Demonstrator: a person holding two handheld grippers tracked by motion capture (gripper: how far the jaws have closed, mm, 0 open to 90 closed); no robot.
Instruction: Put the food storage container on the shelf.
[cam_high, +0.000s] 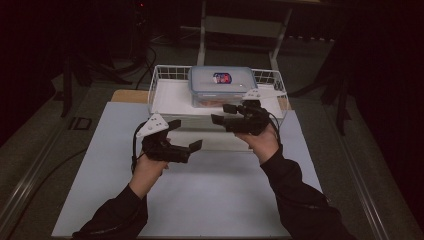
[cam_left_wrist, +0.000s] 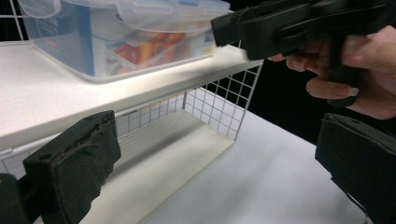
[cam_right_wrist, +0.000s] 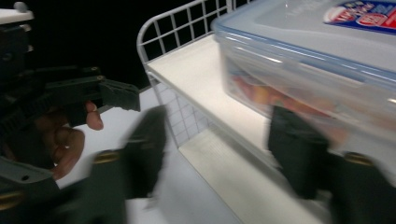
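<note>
1. A clear plastic food box (cam_high: 222, 86) with a blue-trimmed clip lid was seen sitting on the upper shelf of a white wire rack (cam_high: 159, 80), at the far edge of the tabletop (cam_high: 200, 200), about mid-width.
2. Inside the box, something red and orange was made out through the wall, maybe chopped peppers or the like; it couldn't be pinned down. A red and blue label was spotted on the lid.
3. The right claw (cam_high: 223, 113) was held just in front of the box's near wall, jaws wide apart and nothing gripped between them. In the right gripper view, the box was caught just beyond its blurred jaws.
4. The left claw (cam_high: 185, 135) was parked lower, nearer the middle of the tabletop, jaws also spread wide with nothing in them, pointed at the rack's lower level.
5. Handling guess: rigid walls, so it shouldn't be crushed, but smooth plastic is probably slippery, and some weight is likely added by the contents.
6. It would probably be best taken across a short side or under the lid rim, where the clips give the pads something to catch. The lid flaps themselves are probably better not pulled on.
</note>
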